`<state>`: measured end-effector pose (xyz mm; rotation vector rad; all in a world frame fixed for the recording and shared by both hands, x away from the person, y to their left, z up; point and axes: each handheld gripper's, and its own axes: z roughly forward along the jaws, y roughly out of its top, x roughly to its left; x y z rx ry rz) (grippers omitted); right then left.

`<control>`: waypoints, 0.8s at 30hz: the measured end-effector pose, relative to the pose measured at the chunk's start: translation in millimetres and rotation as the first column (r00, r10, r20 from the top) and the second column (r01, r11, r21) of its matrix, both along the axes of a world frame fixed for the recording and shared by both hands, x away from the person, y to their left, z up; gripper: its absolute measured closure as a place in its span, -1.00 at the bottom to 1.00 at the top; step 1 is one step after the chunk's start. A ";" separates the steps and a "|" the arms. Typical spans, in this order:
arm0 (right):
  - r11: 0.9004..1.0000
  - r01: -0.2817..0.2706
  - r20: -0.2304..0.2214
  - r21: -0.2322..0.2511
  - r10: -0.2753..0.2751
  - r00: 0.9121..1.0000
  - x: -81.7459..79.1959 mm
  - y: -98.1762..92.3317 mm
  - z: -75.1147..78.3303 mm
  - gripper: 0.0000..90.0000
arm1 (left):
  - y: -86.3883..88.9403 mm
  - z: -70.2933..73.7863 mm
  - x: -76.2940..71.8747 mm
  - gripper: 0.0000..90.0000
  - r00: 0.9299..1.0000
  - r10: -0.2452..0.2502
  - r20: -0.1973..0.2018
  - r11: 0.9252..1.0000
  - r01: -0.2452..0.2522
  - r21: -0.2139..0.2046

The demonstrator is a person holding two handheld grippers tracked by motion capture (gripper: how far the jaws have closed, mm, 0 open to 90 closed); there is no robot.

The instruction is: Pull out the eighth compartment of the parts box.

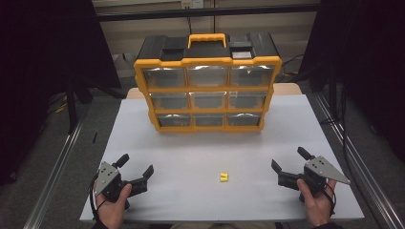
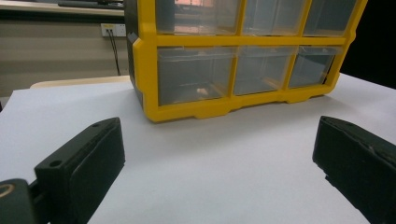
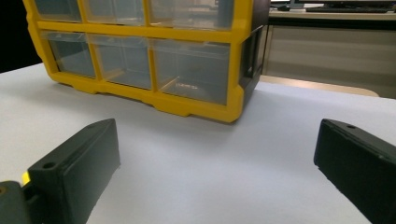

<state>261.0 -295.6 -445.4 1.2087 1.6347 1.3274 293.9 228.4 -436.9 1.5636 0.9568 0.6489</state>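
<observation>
Right, both hands sat low in the high view, each holding a tool over the white table top. Down in the lower left of the frame, the left gripper had its black jaws spread wide with nothing between them. Over in the lower right, the right gripper was just as wide apart and equally bare, its grey three-cornered plate pointing toward the table's right edge. Between the two, slightly right of centre near the bottom, lay a small yellow object on the bare surface, well apart from either tool; its exact shape was too small to tell. Up in the centre of the frame stood the yellow-and-black plastic organiser with nine clear drawers, handle on top, all drawers closed. From the left gripper view, a small pale item showed inside the organiser's bottom drawer nearest that camera.
</observation>
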 end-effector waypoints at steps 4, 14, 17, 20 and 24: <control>1.000 -0.022 -0.001 0.008 0.022 1.000 0.1 6.4 0.6 -1.00 | 0.6 -0.2 -1.2 -0.95 1.000 -0.004 0.000 1.000 0.004 0.002; 0.998 -0.065 -0.002 -0.014 0.065 0.998 6.2 18.8 0.2 -1.00 | 0.2 -0.4 -2.2 -0.94 1.000 -0.007 0.004 1.000 0.007 0.001; 0.997 -0.072 -0.006 -0.007 0.072 0.997 9.7 25.4 0.3 -1.00 | 0.0 -0.3 -2.5 -0.94 1.000 -0.009 0.005 1.000 0.009 -0.001; 0.997 -0.075 -0.011 0.014 0.075 0.997 12.3 29.9 0.5 -1.00 | 0.2 0.0 -3.2 -0.94 1.000 -0.009 0.006 1.000 0.009 -0.001; 0.996 -0.084 -0.007 0.002 0.084 0.996 17.1 36.6 0.0 -1.00 | 0.0 0.3 -3.5 -0.94 1.000 -0.012 0.009 1.000 0.012 0.001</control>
